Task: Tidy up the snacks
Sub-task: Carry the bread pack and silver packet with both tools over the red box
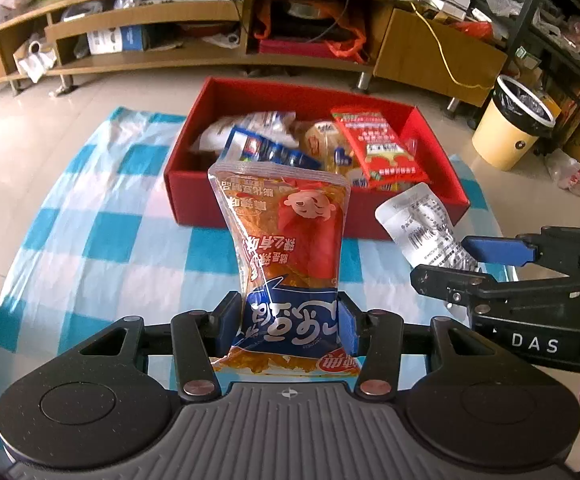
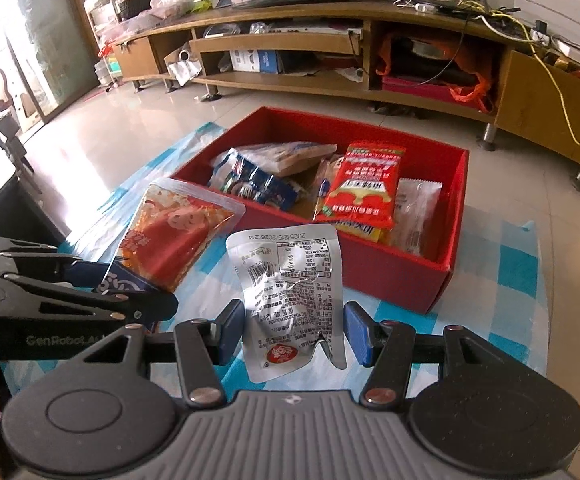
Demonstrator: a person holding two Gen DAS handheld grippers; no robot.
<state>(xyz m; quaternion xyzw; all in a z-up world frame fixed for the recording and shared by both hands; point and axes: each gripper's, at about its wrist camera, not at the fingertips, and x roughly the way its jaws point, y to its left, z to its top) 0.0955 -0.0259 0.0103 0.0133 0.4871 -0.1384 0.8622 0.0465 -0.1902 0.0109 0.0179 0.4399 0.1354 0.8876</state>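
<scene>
My left gripper is shut on an orange-red snack bag with a blue band, gripped near its lower end and held upright above the cloth. To its right, my right gripper is shut on a silver foil packet. In the right wrist view the silver packet stands between the pads of the right gripper, printed side towards the camera. The orange bag and left gripper show at the left. Just beyond both stands an open red box holding several snack packs.
A blue and white checked cloth covers the table under the red box. Behind it are tiled floor and a long wooden TV cabinet. A cream bin stands on the floor at the right.
</scene>
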